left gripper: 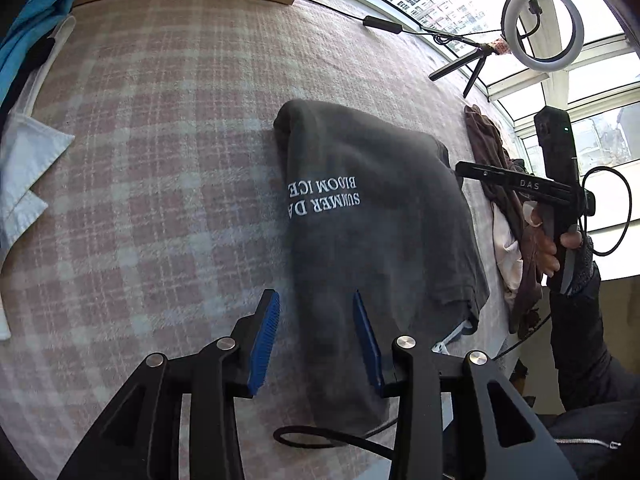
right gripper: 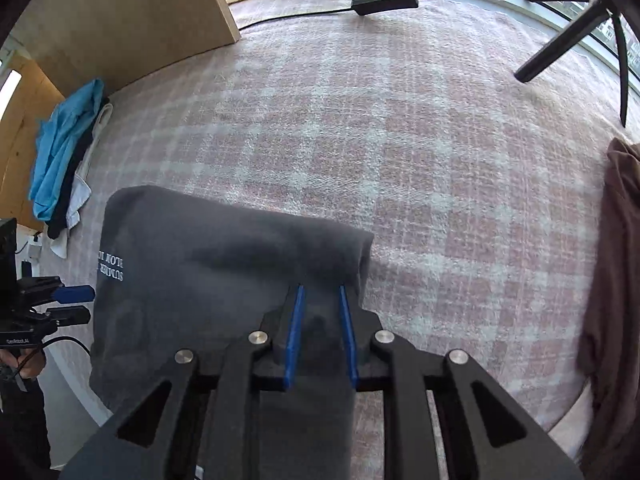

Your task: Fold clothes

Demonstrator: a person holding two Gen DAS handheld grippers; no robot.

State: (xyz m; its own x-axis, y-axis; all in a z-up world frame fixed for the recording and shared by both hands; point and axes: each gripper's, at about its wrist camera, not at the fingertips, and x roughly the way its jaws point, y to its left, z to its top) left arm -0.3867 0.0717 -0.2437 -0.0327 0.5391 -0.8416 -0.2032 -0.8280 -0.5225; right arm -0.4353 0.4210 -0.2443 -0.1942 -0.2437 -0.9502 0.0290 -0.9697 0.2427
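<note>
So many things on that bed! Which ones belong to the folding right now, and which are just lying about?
In use:
- dark grey T-shirt, lying folded on the checked bedcover
- left gripper
- right gripper

Lying about:
- blue garment by the wooden panel
- white garment
- brown clothes
- ring light on its tripod

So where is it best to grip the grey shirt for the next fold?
Probably the grey shirt at its near hem corner, coming from the near right side. There the layers end in a free, slightly lifted edge, while the left side is a rounded fold with nothing thin to pinch.
</note>
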